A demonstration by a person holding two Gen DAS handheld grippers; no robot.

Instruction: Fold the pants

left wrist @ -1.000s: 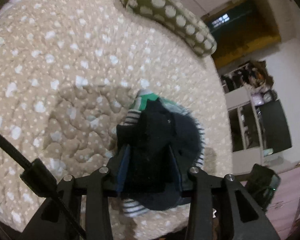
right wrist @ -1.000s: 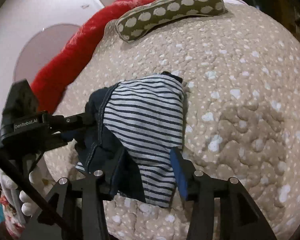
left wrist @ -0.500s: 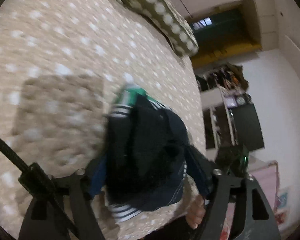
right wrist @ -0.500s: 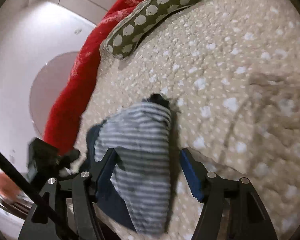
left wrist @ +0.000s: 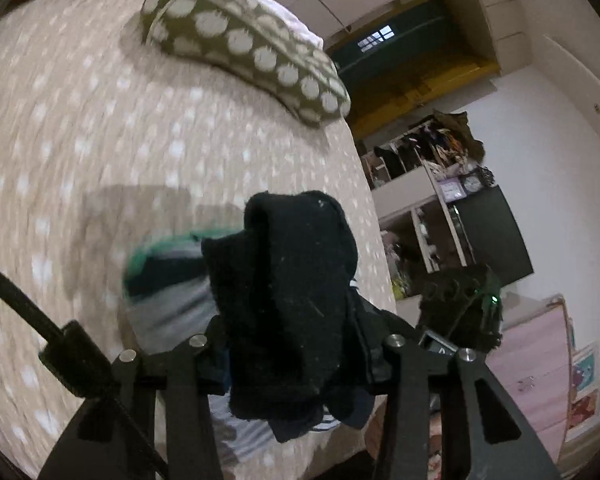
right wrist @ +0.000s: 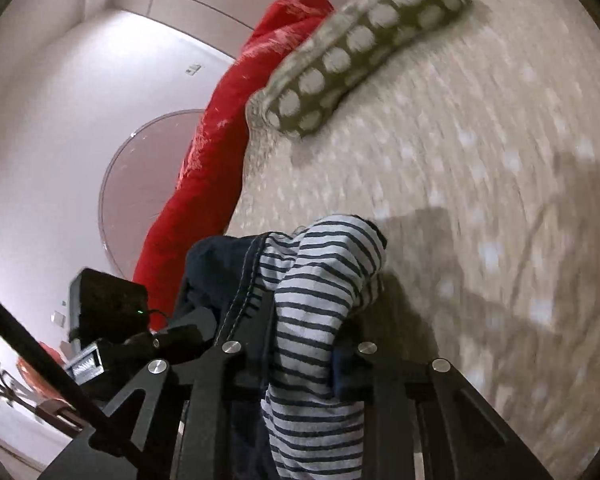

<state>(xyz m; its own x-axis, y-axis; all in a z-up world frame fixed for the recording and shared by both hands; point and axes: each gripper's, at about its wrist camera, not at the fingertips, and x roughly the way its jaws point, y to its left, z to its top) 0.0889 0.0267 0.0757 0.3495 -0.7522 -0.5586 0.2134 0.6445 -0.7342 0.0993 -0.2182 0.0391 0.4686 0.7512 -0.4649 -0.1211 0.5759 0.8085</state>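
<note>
left gripper (left wrist: 296,344) fingers closing on small dark-navy striped-lining cloth pants (left wrist: 288,300) | right gripper (right wrist: 300,340) too | bundle just regrabbed, lifted off dotted beige bed quilt (left wrist: 100,120), well short of spotted olive pillow (left wrist: 244,44) | next fold

Beige white-dotted bed cover (left wrist: 100,128), olive polka-dot pillow (left wrist: 244,44) on it, red blanket (right wrist: 220,120) at edge

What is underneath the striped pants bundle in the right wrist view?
Under the striped pants lies the dotted beige bedspread, with dark denim at their left. The right gripper is closing on them; the cloth covers its pads and the bedspread directly beneath.
</note>
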